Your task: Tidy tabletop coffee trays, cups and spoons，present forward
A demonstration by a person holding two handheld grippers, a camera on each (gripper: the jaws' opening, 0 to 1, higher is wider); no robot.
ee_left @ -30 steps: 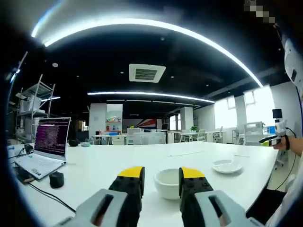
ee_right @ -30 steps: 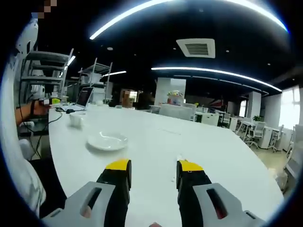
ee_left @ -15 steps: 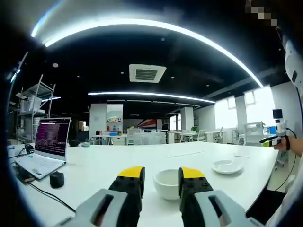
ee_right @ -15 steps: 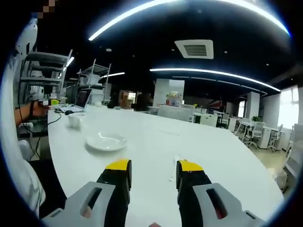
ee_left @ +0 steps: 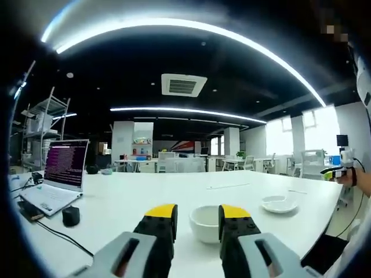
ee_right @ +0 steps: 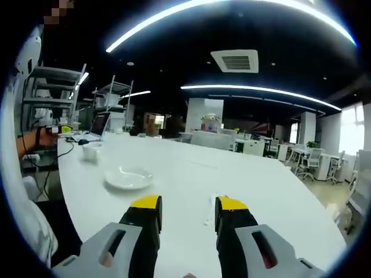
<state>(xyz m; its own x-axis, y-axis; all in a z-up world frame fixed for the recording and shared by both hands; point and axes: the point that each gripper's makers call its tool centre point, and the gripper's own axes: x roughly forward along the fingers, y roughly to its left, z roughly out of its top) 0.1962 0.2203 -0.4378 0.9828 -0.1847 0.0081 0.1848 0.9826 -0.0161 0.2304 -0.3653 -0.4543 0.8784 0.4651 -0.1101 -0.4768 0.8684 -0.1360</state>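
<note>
A white cup (ee_left: 204, 223) stands on the white table (ee_left: 133, 200) just beyond my left gripper (ee_left: 197, 213), whose yellow-tipped jaws are open on either side of it without touching. A white saucer (ee_left: 279, 204) lies to the right of the cup. In the right gripper view the same saucer (ee_right: 129, 178) lies ahead to the left, the cup (ee_right: 92, 151) farther left, and a small white spoon (ee_right: 208, 215) lies on the table between the tips of my right gripper (ee_right: 188, 204), which is open and holds nothing.
An open laptop (ee_left: 57, 180), a black mouse (ee_left: 71, 215) and a cable lie at the table's left end. Metal shelves (ee_right: 113, 104) stand behind. A person's hand (ee_left: 348, 175) holds the other gripper at the right edge. Office desks and chairs fill the background.
Both views have drifted slightly as the hands moved. The cup, saucer and spoon stay where they were, and both grippers remain open.
</note>
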